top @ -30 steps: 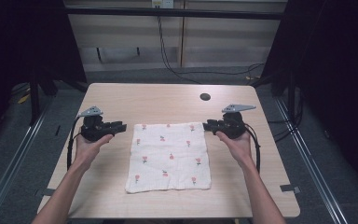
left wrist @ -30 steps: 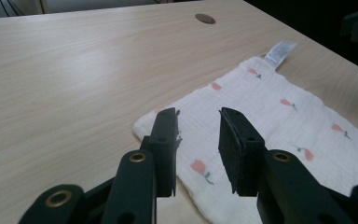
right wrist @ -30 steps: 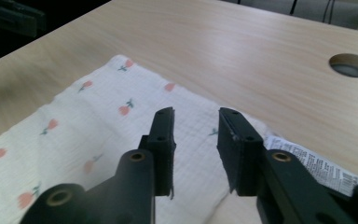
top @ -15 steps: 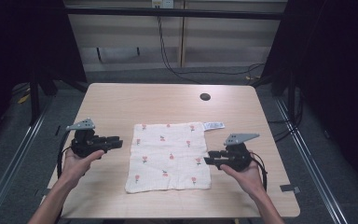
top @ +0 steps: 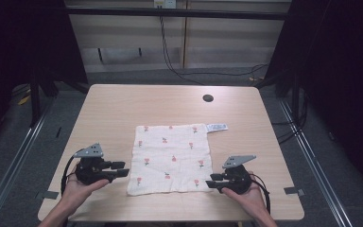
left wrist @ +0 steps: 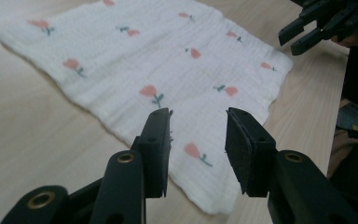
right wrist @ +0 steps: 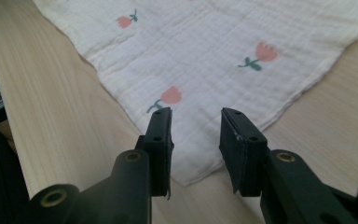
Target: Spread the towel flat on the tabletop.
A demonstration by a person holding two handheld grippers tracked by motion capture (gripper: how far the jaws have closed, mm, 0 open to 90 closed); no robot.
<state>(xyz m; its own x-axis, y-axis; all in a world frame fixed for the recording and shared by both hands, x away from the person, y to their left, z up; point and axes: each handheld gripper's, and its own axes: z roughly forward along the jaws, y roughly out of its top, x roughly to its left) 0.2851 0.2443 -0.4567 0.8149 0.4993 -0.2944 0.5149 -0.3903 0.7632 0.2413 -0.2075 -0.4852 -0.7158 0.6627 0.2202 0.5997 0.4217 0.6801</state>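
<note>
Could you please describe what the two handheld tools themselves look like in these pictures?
Both the left tool and right tool are black, each topped by a grey three-cornered plate, with brass-coloured rivets at the jaw pivots. A black cable loops from each. The forearms are bare, with no sleeves visible.

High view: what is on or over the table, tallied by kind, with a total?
Cloths: 1, the white tulip-print cloth, lying flat
Grippers: 2, the left gripper and the right gripper, one at each near corner of the cloth, both open
Labels: 1, the white label at the cloth's far right corner
Total: 4
</note>
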